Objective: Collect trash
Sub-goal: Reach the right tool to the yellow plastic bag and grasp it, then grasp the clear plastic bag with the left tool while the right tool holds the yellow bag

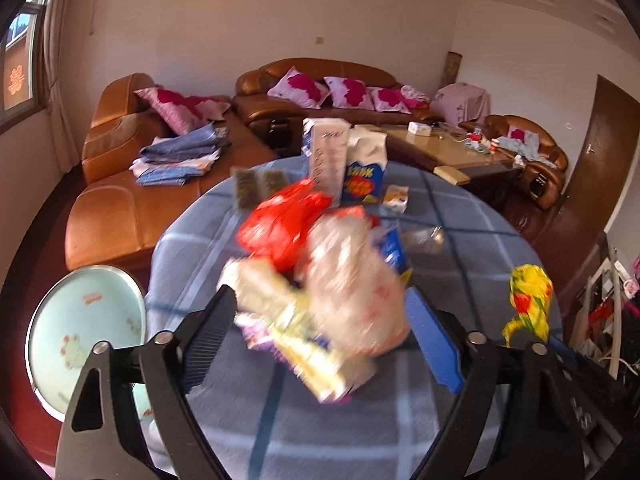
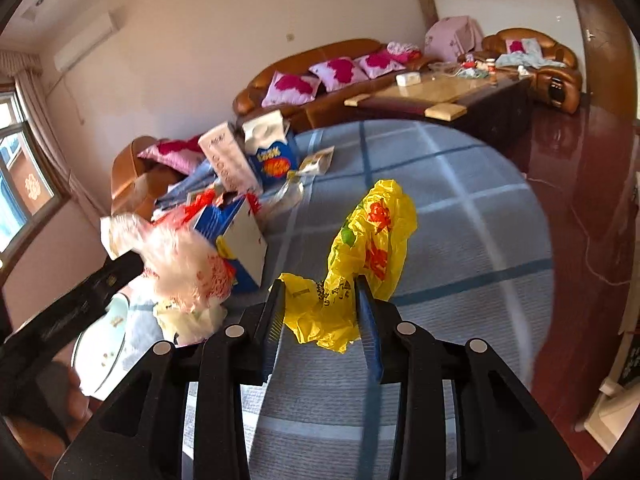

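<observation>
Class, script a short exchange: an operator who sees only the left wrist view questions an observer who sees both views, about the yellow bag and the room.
Operator: What holds the yellow bag at my right edge?
Observer: The right gripper, shut on the yellow bag near its lower end.
Operator: Is there anything near the window that I miss?
Observer: An air conditioner, mounted high up.

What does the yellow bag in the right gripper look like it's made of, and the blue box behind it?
Yellow bag: thin glossy plastic film, judging by its sharp crinkles and sheen. Blue box: probably printed cardboard, with flat stiff panels and straight folded edges.
</observation>
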Demonstrator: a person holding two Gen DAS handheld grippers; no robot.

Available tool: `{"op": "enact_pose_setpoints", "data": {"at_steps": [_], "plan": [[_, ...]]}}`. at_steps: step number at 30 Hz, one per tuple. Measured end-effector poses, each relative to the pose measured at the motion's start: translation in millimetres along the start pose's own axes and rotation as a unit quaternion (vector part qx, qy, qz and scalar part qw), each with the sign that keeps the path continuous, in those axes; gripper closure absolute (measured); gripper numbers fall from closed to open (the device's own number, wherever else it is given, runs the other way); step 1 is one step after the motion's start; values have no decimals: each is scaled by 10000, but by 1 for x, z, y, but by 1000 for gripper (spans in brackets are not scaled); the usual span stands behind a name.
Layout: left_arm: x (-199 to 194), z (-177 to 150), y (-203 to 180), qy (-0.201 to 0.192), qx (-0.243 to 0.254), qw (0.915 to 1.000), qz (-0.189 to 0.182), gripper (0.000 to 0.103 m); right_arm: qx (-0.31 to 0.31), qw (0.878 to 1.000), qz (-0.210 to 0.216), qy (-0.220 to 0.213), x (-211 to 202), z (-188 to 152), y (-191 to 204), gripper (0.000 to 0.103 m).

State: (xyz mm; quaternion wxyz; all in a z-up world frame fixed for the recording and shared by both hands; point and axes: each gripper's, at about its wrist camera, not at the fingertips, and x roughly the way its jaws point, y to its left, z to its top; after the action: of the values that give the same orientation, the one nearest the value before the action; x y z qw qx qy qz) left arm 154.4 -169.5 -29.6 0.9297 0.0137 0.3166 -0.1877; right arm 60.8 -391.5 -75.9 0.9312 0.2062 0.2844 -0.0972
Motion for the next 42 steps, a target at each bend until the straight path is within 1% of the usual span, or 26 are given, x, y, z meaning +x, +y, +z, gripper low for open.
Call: {"op": "enact_pose_setpoints", "data": {"at_steps": [1,4,6,7,9,11,14,19,23,27,30,35,42], "plan": [[4,2,-4,7,13,10000,-29,22,8,10000,-17,-16,-1,0,-1,68],[22,3,-17,217,132,9995,-180,32,7,10000,-76,-25,-2,-1,-4,67],[32,0,-20,379,136,9990,-218,48,35,10000,-59,19,0,-1,-6,67],[36,-2,-20,447,113,9986,-252,51,50,10000,-52,29,1,-2,-7,67],[42,-9,-20,566,95,9979,-295,69,44,10000,-60,26,1,-3,-6,67],[42,-12,-17,599,24,9976,-348,77,29,10000,-61,17,0,-4,-5,68],[31,-12,-13,481,-14,9979,-435,79,13,10000,-64,-43,-3,-3,-1,68],[-1,-11,-10,212,-12,9986,-494,79,-29,9998,-49,-209,-16,-3,5,67],[-23,-11,-10,35,159,9994,-318,79,-117,9995,-15,-305,-27,-5,12,67],[-45,-13,-2,-94,120,9995,-293,79,-208,9992,24,-337,-36,-7,21,67],[-59,-16,4,-148,172,9996,-166,79,-329,9987,66,-377,-43,-9,33,67],[-75,-22,23,-183,87,9998,50,79,-543,9976,192,-387,-49,-14,56,67],[-92,-32,50,-234,-43,9993,304,79,-772,9957,439,-269,-49,-23,85,67]]}}
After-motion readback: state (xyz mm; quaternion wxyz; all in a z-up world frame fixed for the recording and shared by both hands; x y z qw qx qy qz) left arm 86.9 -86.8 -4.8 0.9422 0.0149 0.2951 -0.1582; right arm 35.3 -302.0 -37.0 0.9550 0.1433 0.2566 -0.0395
